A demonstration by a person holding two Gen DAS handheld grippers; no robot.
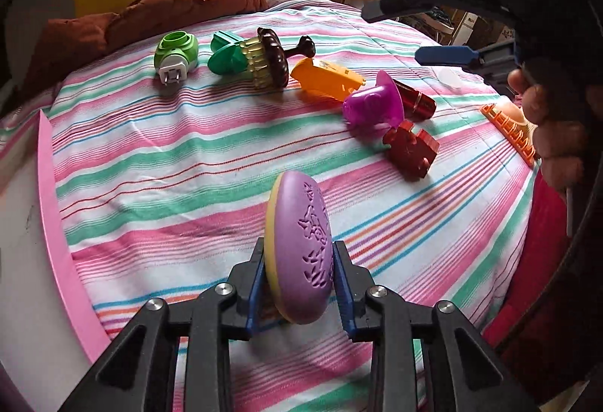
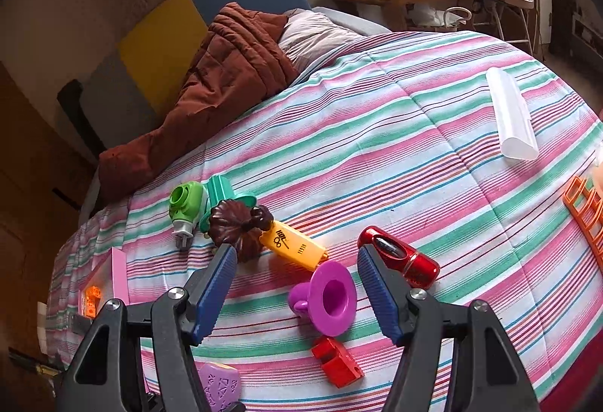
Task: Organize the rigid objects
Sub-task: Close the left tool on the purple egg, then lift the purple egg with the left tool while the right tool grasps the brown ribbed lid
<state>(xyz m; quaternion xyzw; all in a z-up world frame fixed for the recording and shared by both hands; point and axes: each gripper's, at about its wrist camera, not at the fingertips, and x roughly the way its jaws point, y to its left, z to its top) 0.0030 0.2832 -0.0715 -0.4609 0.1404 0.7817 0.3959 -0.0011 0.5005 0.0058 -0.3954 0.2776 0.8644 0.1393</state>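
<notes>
Left wrist view shows the left hand-held gripper (image 1: 301,284) clamped on a purple oval piece (image 1: 299,253) with a yellow back and an embossed pattern, held on edge between the blue pads (image 1: 343,293) above the striped bedspread (image 1: 169,155). Beyond it, small items lie across the bed: a green plug-in device (image 1: 176,54) at the far left, a green plastic piece (image 1: 226,54) touching a brown brush (image 1: 273,55), then an orange case (image 1: 327,78), a magenta funnel-shaped piece (image 1: 373,103), a shiny red cylinder (image 1: 416,99) just behind it, and a dark red puzzle-shaped block (image 1: 410,148) nearest. A pink box edge (image 1: 56,208) runs along the left side. At the right edge a hand (image 1: 542,125) grips the other tool's frame, beside an orange rack (image 1: 508,133).

Right wrist view has the right hand-held gripper (image 2: 297,293) standing wide with nothing between its pads, hovering above the magenta funnel-shaped piece (image 2: 328,297). The red cylinder (image 2: 403,257) lies just behind its right finger (image 2: 377,295), though whether they touch is hard to tell. A white tube (image 2: 510,114) lies well apart toward the far right, and a brown quilt (image 2: 226,80) is bunched near the pillow (image 2: 312,39).
</notes>
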